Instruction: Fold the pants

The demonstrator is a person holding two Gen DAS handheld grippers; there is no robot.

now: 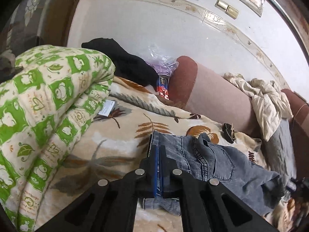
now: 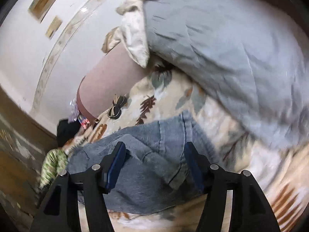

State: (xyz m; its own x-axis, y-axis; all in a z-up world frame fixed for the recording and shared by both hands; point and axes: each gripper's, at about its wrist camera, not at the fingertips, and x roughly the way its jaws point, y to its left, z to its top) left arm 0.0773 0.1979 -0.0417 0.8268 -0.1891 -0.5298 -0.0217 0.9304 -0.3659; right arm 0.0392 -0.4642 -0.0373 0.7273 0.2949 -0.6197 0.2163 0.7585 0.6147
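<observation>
- The jeans lie bunched on the leaf-print blanket of the bed, beside a green quilt
- The left claw is clenched on a denim edge
- The right claw is released, jaws apart over the denim, pads clear of it
- Judged progress: an early fold may be in; the jeans look rumpled, so smoothing and further folds remain
</observation>
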